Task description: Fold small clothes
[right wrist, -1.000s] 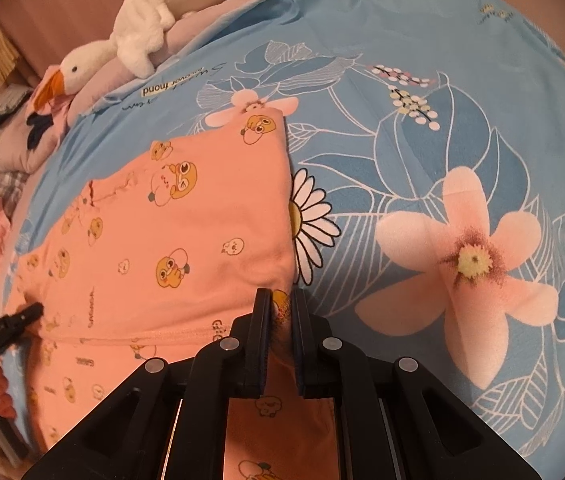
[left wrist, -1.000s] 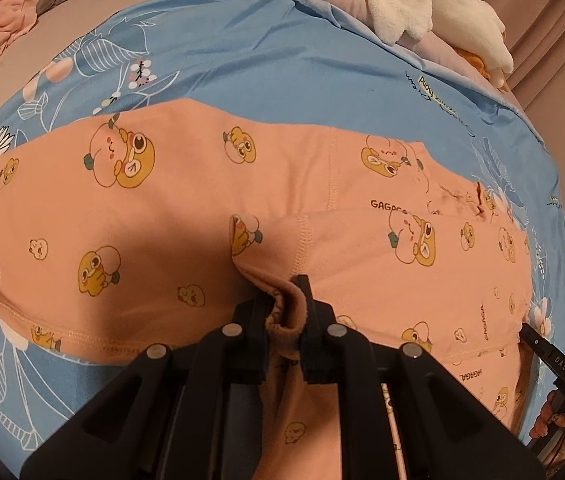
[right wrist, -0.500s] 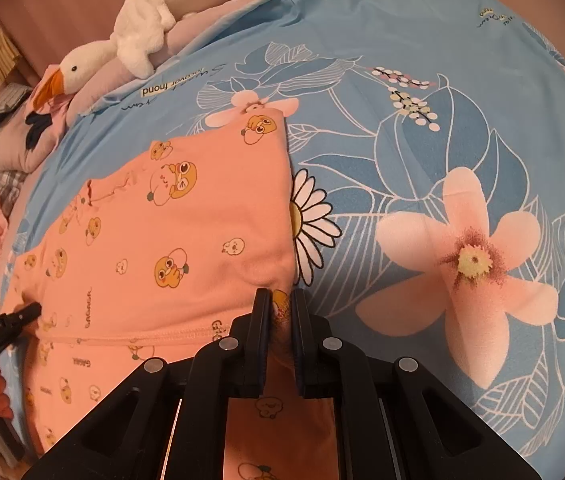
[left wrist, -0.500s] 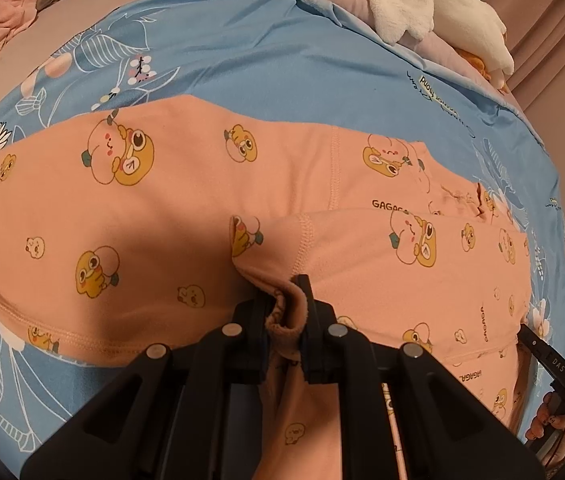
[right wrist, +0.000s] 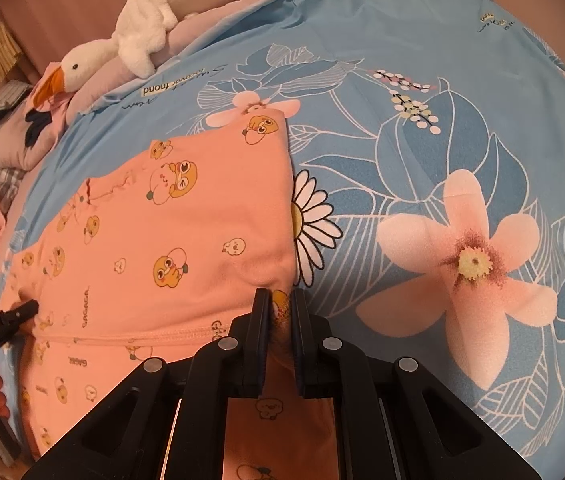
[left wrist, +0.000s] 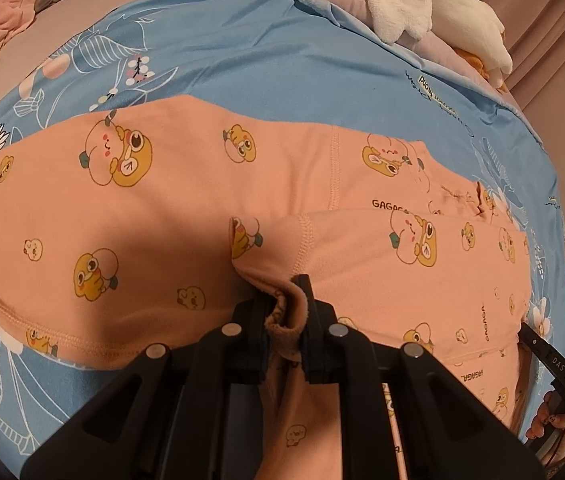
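Left wrist view: peach garment (left wrist: 186,208) with duck print, spread flat on the blue floral bedsheet (left wrist: 242,60). Left gripper (left wrist: 287,312), jaws pinching a bunched fold of it.

Right wrist view: same garment (right wrist: 186,248) on the bedsheet (right wrist: 442,120); right gripper (right wrist: 281,312), jaws clamped on its corner. Goose plush (right wrist: 122,36) beyond the bedsheet's far edge.

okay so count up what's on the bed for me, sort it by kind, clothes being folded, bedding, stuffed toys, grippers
Clothes being folded: 1, the orange printed garment
Bedding: 1, the blue floral sheet
Stuffed toys: 1, the white goose plush
Grippers: 2, the left gripper and the right gripper, each shut on the garment
Total: 5
A crumpled pile lies at the far edge, too unclear to count.
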{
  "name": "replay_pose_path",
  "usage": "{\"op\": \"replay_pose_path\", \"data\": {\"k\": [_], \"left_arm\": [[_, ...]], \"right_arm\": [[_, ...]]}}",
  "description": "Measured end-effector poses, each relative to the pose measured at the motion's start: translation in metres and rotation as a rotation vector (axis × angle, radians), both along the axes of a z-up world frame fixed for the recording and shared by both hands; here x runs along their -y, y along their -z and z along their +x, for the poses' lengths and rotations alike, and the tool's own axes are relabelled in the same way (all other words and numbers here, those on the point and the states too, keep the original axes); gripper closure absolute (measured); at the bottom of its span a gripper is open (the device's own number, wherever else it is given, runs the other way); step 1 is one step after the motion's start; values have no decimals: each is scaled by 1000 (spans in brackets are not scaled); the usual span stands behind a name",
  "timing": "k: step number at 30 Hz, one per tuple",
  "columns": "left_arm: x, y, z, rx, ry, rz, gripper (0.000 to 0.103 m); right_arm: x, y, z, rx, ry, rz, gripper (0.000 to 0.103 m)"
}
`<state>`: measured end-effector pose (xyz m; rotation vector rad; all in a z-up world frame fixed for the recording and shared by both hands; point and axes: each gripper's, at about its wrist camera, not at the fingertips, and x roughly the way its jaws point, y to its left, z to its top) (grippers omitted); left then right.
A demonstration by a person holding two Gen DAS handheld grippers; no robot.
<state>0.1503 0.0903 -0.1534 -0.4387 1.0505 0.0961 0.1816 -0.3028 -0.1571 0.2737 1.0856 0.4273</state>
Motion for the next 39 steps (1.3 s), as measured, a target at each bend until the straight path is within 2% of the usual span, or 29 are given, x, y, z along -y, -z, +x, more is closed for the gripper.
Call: {"op": "replay_pose_path", "data": {"k": [17, 32, 35, 39], "left_arm": [[9, -1, -1, 33, 13, 65, 88], [12, 0, -6, 56, 10, 80, 88], [9, 1, -5, 54, 1, 59, 88], [-1, -1, -1, 11, -22, -29, 87]], "right_arm": [[-3, 0, -6, 30, 13, -18, 94], [-7, 1, -11, 54, 19, -38, 94], [-8, 0, -11, 54, 18, -47, 94], [-9, -1, -10, 43, 20, -54, 94]]}}
